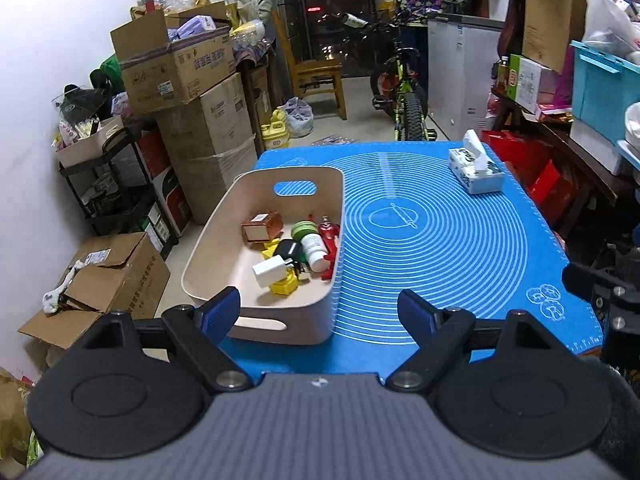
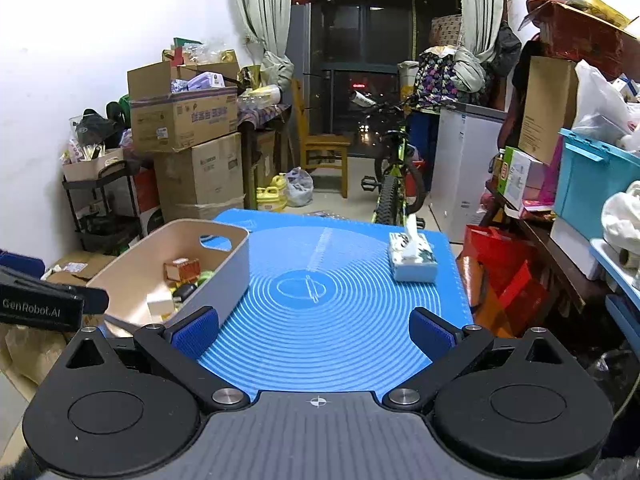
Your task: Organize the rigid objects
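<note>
A beige plastic bin point(image 1: 224, 216) stands on the left side of the blue mat point(image 1: 460, 240). In it lie several small objects: a brown box point(image 1: 262, 226), a white bottle point(image 1: 314, 250), a red bottle point(image 1: 329, 236), a white cube point(image 1: 267, 272), yellow pieces point(image 1: 284, 285). My left gripper point(image 1: 320, 312) is open and empty, just in front of the bin's near wall. My right gripper point(image 2: 314, 330) is open and empty over the mat's near edge, with the bin point(image 2: 136, 264) to its left. The left gripper's body point(image 2: 36, 304) shows at the left edge.
A tissue box point(image 1: 476, 168) sits at the mat's far right; it also shows in the right wrist view point(image 2: 412, 260). Stacked cardboard boxes point(image 1: 192, 92) and a black rack point(image 1: 108, 184) stand left. A bicycle point(image 1: 400, 92) and chair point(image 1: 316, 68) stand behind. Red bags point(image 2: 504, 280) and shelves crowd the right.
</note>
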### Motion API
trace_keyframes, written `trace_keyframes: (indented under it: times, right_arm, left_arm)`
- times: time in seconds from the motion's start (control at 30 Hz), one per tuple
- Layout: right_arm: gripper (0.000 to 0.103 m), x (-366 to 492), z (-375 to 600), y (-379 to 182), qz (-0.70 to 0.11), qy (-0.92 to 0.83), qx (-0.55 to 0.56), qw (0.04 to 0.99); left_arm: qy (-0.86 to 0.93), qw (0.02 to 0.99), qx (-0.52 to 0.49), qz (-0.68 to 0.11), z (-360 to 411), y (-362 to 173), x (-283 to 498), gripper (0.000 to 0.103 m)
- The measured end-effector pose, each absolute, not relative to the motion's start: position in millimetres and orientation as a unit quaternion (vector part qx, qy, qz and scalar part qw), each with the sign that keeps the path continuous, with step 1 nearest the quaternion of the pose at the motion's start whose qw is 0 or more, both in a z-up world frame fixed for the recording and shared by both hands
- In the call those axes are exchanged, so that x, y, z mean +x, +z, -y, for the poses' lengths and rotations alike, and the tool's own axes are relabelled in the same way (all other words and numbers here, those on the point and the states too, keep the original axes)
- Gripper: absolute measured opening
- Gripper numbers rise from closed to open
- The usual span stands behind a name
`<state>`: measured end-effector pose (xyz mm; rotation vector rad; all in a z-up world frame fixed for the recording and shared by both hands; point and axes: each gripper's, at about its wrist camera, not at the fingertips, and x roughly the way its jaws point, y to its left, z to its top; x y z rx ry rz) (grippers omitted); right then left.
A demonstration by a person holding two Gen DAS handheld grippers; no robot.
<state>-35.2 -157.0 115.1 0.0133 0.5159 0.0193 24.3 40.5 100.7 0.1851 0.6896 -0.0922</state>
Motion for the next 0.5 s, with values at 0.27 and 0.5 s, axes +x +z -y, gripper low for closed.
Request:
trace_keyframes:
  times: [0.27,0.5]
  right_arm:
    - [0.101,-61,172,87,-0.258,-0.009,0.017,0.966]
    - [0.101,-71,182,66,-0.258,-0.016,0.032,0.966]
  left_arm:
    - [-0.059,0.936,0.076,-0.338,-36,75,11,0.086]
    - [-0.066,0.934,0.072,-0.344,-31,51,0,0.087]
